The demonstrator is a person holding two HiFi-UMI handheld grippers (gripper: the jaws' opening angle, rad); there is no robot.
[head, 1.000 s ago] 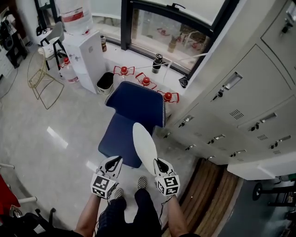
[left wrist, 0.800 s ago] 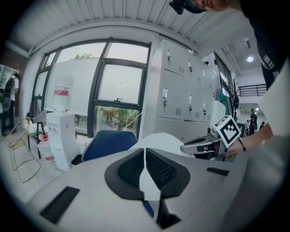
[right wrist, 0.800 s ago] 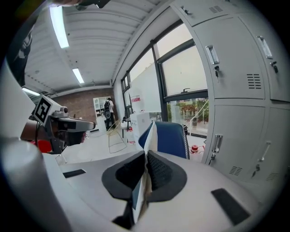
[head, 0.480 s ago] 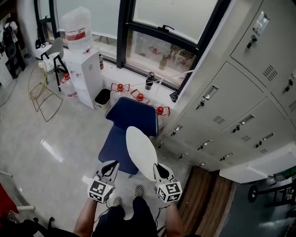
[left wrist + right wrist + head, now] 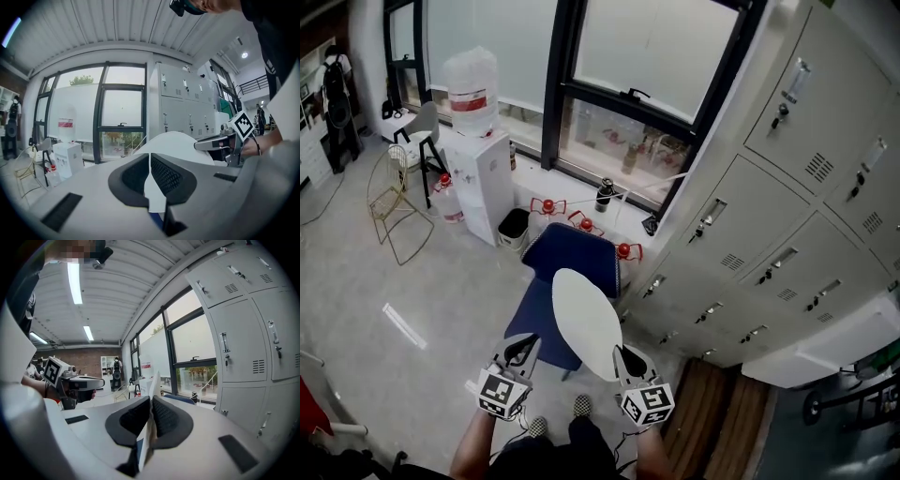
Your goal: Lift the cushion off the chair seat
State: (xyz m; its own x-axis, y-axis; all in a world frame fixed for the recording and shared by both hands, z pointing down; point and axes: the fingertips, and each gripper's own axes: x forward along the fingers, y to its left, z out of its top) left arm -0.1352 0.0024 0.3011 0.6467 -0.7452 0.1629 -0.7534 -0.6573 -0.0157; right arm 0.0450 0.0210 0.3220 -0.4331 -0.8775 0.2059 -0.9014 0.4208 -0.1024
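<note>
The white oval cushion (image 5: 586, 322) hangs tilted in the air above the blue chair (image 5: 570, 255), clear of its seat (image 5: 532, 323). My right gripper (image 5: 625, 354) is shut on the cushion's near edge. In the right gripper view the cushion (image 5: 154, 380) stands edge-on between the jaws of the right gripper (image 5: 151, 401). My left gripper (image 5: 522, 347) is shut, to the left of the cushion and apart from it, with nothing seen in it. From the left gripper (image 5: 150, 157) the cushion (image 5: 178, 143) shows as a white dome ahead, with the right gripper (image 5: 211, 144) on it.
Grey lockers (image 5: 769, 234) line the right side. A water dispenser (image 5: 478, 155) and a small bin (image 5: 514, 225) stand left of the chair, and red objects (image 5: 548, 204) sit by the window. A gold wire chair (image 5: 394, 202) is far left. My shoes (image 5: 581, 405) are below.
Both grippers have risen together. The cushion has gone up with the right gripper, farther above the chair seat. The chair looks smaller and lower.
</note>
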